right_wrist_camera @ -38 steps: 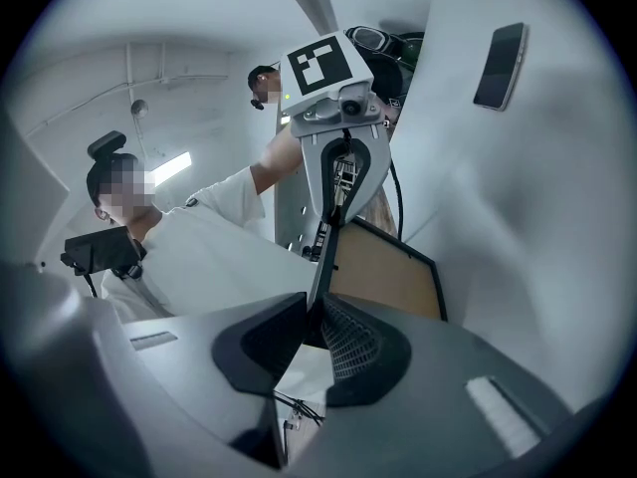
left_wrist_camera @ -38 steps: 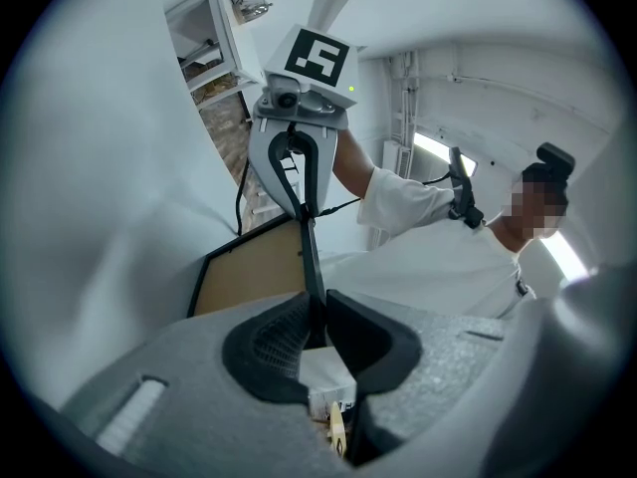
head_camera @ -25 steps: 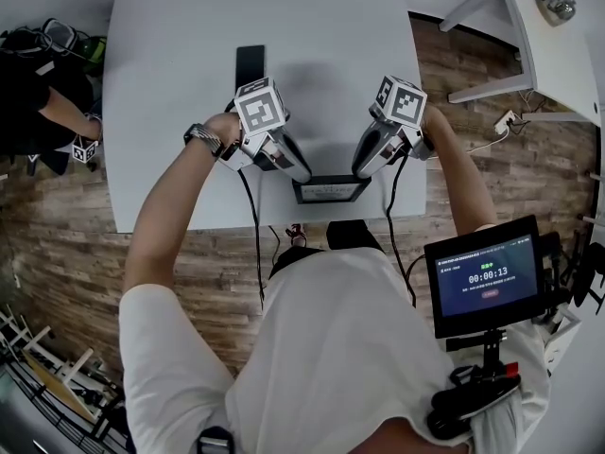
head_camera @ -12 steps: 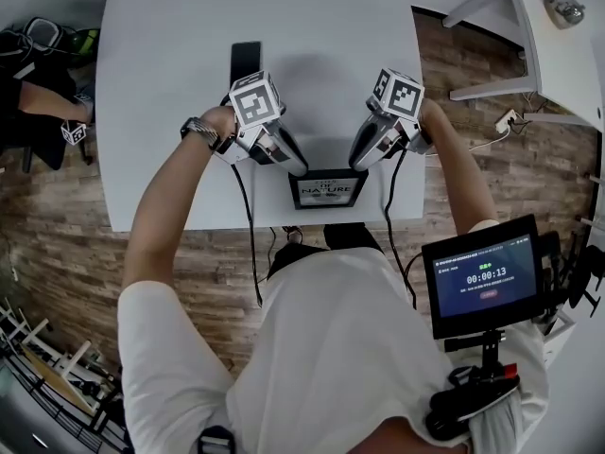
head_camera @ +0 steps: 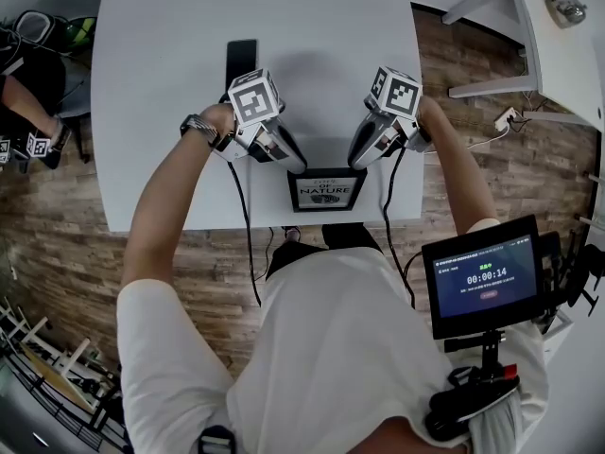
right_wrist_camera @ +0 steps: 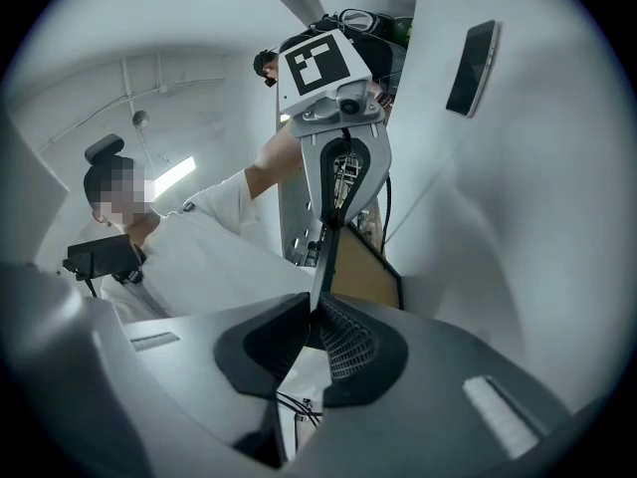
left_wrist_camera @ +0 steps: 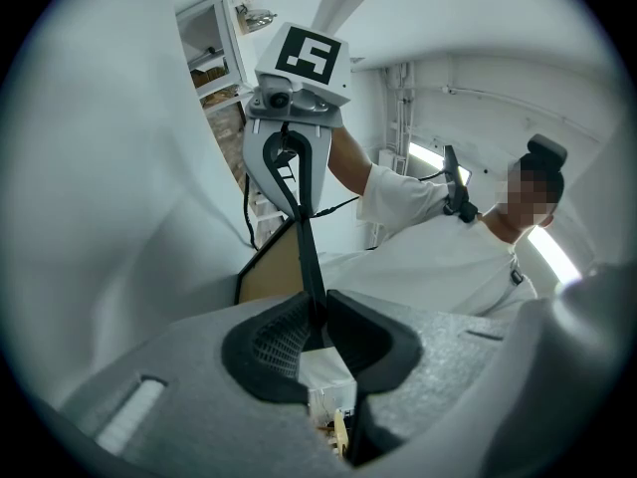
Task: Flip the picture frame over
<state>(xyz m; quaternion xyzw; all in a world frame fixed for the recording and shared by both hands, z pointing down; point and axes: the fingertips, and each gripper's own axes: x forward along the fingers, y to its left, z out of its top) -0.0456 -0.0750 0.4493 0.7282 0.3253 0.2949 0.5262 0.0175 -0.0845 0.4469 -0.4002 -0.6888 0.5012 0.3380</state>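
- Tool state: the left gripper point(head_camera: 296, 165) is clamped on the left side edge of the picture frame point(head_camera: 327, 190). The right gripper point(head_camera: 356, 164) grips the opposite edge. Its jaws have just been closing, with the thin frame edge between the pads.
- Workpiece location: the frame is held between the two grippers over the near edge of the white table point(head_camera: 312, 26). Its printed face is toward the head view, and its brown backing shows in both gripper views.
- Nearby item: a dark phone point(head_camera: 241, 57) lies further back on the table, well apart from the frame.
- Step in hand (judgement): mid-flip, with the frame carried by both side edges and not yet set down.
- Next move (judgement): rotate both grippers together, then lower the frame flat onto the table, away from the near edge. Open both jaws only once the frame is supported.
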